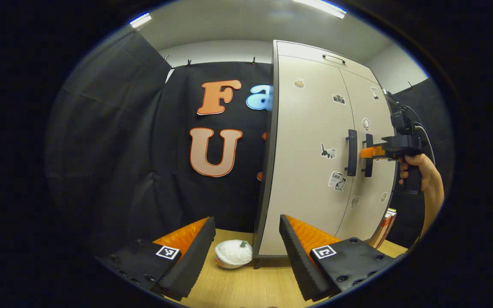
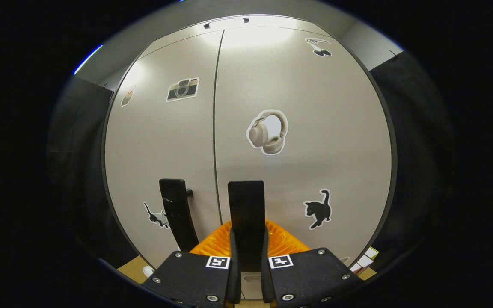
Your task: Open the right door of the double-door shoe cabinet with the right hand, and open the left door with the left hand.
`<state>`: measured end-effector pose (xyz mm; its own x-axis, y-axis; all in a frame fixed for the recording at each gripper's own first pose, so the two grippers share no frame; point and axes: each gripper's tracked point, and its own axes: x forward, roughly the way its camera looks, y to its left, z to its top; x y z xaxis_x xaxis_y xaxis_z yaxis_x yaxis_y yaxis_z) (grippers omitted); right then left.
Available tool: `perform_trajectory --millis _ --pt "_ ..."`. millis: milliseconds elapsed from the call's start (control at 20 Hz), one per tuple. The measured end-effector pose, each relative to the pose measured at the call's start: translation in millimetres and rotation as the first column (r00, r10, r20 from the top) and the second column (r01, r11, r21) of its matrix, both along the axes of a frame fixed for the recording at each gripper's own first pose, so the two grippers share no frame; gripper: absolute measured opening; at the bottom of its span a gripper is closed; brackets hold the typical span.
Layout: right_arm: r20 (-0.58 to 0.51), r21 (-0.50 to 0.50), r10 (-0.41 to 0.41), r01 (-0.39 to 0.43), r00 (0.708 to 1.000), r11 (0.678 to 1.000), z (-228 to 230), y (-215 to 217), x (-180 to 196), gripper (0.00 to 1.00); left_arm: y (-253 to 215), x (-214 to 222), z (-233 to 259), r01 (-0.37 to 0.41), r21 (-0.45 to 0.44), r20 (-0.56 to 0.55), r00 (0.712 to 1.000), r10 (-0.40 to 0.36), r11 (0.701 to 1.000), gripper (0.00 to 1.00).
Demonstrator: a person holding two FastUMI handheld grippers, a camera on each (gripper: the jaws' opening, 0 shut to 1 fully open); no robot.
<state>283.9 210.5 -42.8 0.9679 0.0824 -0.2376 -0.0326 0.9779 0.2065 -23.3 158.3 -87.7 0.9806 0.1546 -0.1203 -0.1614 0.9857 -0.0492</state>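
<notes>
right gripper view: right tool (image 2: 246, 256) clamps right door handle (image 2: 246, 209); shoe cabinet (image 2: 298, 85) closed.

Left gripper (image 1: 243, 248) low in the foreground, jaws spread wide, nothing between them, orange insides and black pads showing. Past the jaws a white round object with a small green stem (image 1: 233, 253) lies on the wooden surface (image 1: 246, 286), just beside the cabinet's (image 1: 306, 171) foot. Cabinet stands upright, both doors closed, stickers scattered over them. Left door handle (image 1: 351, 152) and right door handle (image 1: 368, 155) are black vertical bars, side by side near the middle seam. Right gripper (image 1: 368, 152), held by a hand (image 1: 420, 171), reaches in from the right; its orange fingers sit at the right door handle. Books (image 1: 385, 226) lean beside the cabinet's far lower corner.
</notes>
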Motion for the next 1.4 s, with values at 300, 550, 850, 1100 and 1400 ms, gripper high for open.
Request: perform_trajectory --millis 300,550,850,1100,1400 --pt "-0.003 0.039 0.063 -0.063 0.998 0.997 6 -6 -32 0.16 -21 -16 16 0.001 0.014 0.020 1.000 -0.001 1.000 0.96" --pt "0.027 0.079 0.102 -0.104 0.994 0.991 16 -23 -75 0.16 -57 -24 28 0.046 0.000 0.028 0.999 -0.046 0.999 0.95" --pt "0.054 0.097 0.133 -0.137 0.990 0.986 22 -48 -112 0.16 -99 -33 45 0.107 -0.003 0.058 0.993 -0.106 0.994 0.96" --pt "0.081 0.093 0.131 -0.139 0.988 0.986 27 -80 -144 0.16 -126 -31 45 0.136 -0.001 0.044 0.990 -0.136 0.991 0.98" --pt "0.096 0.066 0.085 -0.092 0.992 0.994 26 -117 -171 0.16 -159 -20 41 0.187 -0.001 0.040 0.982 -0.187 0.982 0.98"
